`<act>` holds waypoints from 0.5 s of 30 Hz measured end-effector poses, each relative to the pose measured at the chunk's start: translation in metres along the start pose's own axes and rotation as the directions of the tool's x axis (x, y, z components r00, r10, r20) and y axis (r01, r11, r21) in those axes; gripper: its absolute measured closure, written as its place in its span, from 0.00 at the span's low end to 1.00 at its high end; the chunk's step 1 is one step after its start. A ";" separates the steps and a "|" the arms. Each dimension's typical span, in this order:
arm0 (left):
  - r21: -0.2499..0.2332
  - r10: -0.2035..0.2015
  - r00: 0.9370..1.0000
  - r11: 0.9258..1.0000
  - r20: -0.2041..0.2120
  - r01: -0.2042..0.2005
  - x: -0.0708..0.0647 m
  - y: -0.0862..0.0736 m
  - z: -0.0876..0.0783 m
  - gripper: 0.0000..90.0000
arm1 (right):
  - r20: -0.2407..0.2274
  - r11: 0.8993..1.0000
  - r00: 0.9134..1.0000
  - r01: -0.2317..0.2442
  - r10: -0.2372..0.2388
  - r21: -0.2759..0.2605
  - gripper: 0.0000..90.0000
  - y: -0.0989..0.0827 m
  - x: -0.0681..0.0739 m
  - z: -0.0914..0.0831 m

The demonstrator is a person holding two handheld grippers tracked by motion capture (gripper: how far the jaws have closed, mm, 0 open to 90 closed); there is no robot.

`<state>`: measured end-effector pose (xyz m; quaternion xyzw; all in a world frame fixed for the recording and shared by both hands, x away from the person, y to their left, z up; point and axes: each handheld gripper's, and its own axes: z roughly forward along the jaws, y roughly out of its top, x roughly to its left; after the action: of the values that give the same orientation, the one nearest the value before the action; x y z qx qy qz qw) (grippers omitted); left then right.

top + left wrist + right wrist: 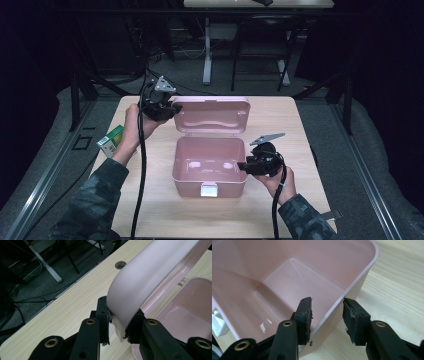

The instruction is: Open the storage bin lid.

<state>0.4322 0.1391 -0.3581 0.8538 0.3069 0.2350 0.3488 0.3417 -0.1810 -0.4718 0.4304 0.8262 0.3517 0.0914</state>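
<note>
The high view looks forward and down from above the person's side onto the whole wooden table (pixel 150 200), taking in the floor beyond. The left gripper view sits close behind its own jaws, facing along them at the corner of the pink lid (pixel 150 277) caught between them, with table and floor to their left. The right gripper view, equally near, looks along its jaws, which straddle the right wall of the pink box (pixel 352 287). All three views share the open box and the tabletop.
</note>
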 end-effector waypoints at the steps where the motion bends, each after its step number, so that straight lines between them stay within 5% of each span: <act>1: -0.001 -0.005 1.000 1.000 0.003 0.005 0.001 0.000 0.001 0.84 | 0.000 1.000 1.000 0.000 0.000 -0.001 0.65 0.000 0.000 0.000; 15: 0.022 -0.022 1.000 1.000 0.021 0.022 0.010 0.006 0.009 0.84 | 0.000 1.000 1.000 0.000 0.000 0.001 0.65 0.000 0.000 0.000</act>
<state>0.4470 0.1389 -0.3578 0.8565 0.3152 0.2187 0.3454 0.3420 -0.1810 -0.4717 0.4303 0.8265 0.3513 0.0913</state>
